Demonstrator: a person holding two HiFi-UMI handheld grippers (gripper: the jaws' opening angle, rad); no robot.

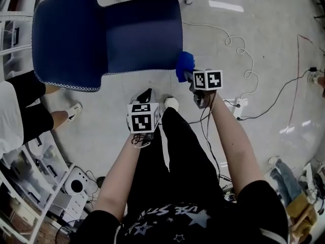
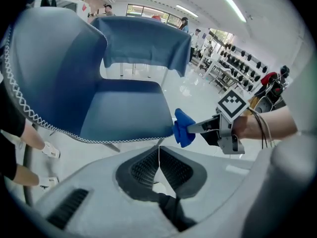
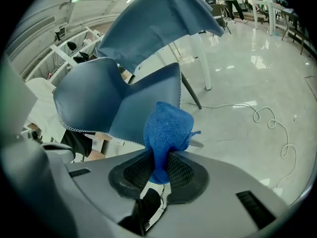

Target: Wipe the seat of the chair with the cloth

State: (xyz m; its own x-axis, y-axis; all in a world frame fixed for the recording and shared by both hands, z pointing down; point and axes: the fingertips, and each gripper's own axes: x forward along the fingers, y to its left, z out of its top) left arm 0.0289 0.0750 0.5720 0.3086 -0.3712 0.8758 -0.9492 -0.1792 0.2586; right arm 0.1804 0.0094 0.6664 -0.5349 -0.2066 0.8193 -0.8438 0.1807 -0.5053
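Two tongs are held out in front of the operator, one in each hand, above a pale floor [image 1: 264, 29].

At the far left of the head view, a second person's bare leg [image 1: 60, 118] and white shoe [image 1: 75, 110] are seen beside the chair [image 1: 76, 39]. The chair is upholstered in blue, and its left panel is edged with white zigzag stitching. The seat [image 2: 124, 114] is shown bare in the left gripper view.

The left tongs [image 1: 147, 94] are held low, short of the chair's near edge and apart from it. Their jaws [image 2: 158, 155] are closed together, with only a hairline gap, and nothing is gripped between them.

The right tongs [image 1: 189, 76] are held further forward, at the chair's near right corner. Their jaws [image 3: 161, 168] are clamped on the cloth [image 3: 166, 133], a bunched blue towel standing up out of the grip. The cloth [image 1: 184, 65] is positioned just beside the seat's corner edge; contact with the seat cannot be confirmed from any view.

At the right, a white cable [image 1: 238, 44] is laid in loops across the floor, and a power strip [image 1: 238, 107] lies near the right forearm.
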